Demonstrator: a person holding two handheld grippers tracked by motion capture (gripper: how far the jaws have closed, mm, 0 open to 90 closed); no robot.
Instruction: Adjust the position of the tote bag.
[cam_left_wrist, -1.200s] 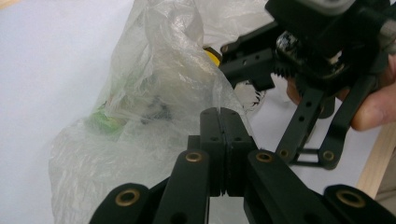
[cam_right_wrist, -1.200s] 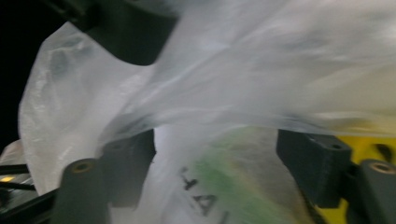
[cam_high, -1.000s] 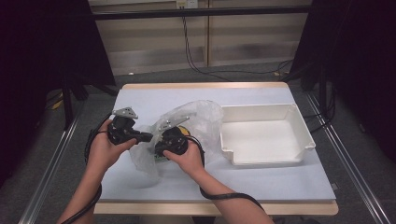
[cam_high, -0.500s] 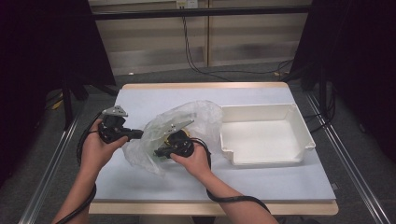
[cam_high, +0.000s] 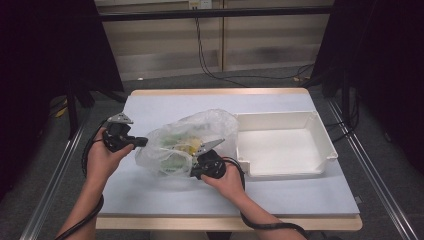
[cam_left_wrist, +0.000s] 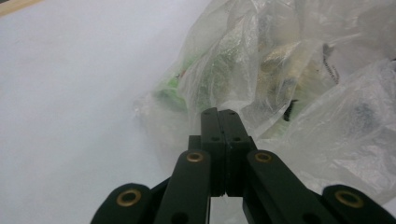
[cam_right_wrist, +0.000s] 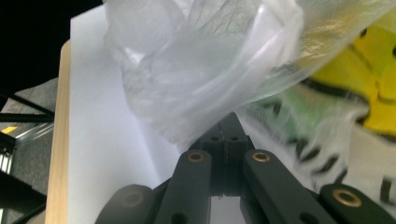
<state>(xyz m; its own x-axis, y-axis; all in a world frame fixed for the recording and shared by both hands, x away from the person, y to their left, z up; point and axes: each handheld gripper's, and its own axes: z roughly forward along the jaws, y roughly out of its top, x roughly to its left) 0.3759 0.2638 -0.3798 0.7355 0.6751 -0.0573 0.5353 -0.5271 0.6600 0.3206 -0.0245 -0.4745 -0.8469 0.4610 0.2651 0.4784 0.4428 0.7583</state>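
The clear plastic bag (cam_high: 187, 142) is pinched at its edges by the left gripper (cam_high: 141, 142) and right gripper (cam_high: 192, 169), both clamped on film. It is probably being held apart for opening, beside the white tray (cam_high: 285, 150).

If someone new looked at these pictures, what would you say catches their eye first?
A crumpled clear plastic bag with yellow and green items inside sits mid-table, and that draws the eye first. The left tongs and right tongs, each in a hand, are shut at its left and near edges. To its right stands an empty white tray.
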